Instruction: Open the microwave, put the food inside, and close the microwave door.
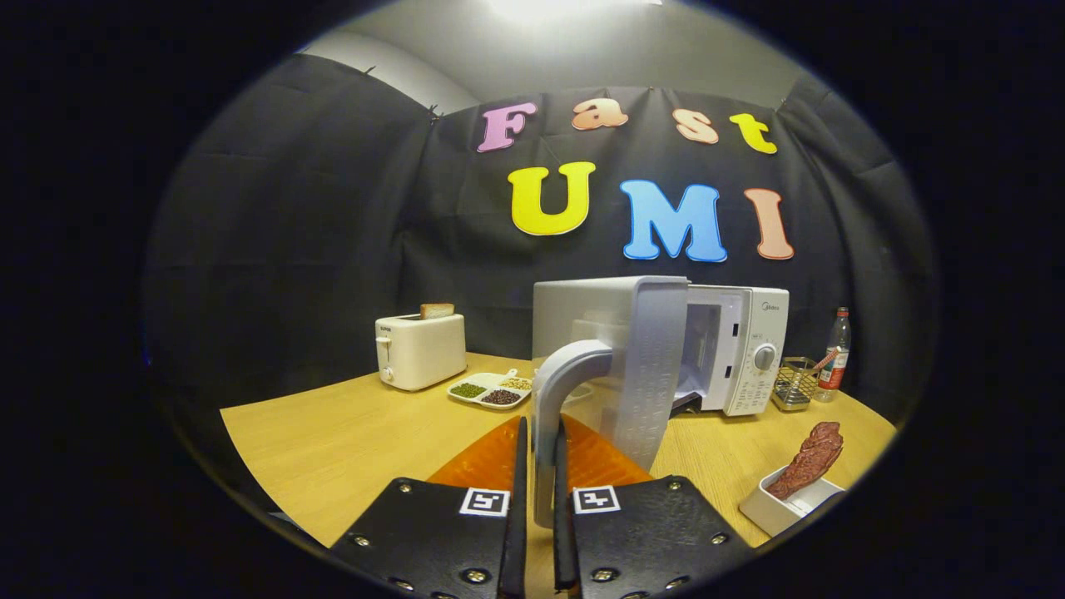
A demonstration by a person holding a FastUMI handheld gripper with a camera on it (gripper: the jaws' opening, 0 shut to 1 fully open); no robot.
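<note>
Fingers of my gripper (541, 491) pinch the curved grey handle (559, 391) of the white microwave's (740, 349) door (649, 366), which stands swung open. Dark red meat (811, 459) sits in a white rectangular dish (778, 509) near right on the wooden table (333, 441). White toaster (420, 349) stands far left.

Glossy white plastic microwave (740, 349) and toaster (420, 351) stand on a matt wood-grain table (333, 441) beside a wire-mesh metal basket (795, 384).
</note>
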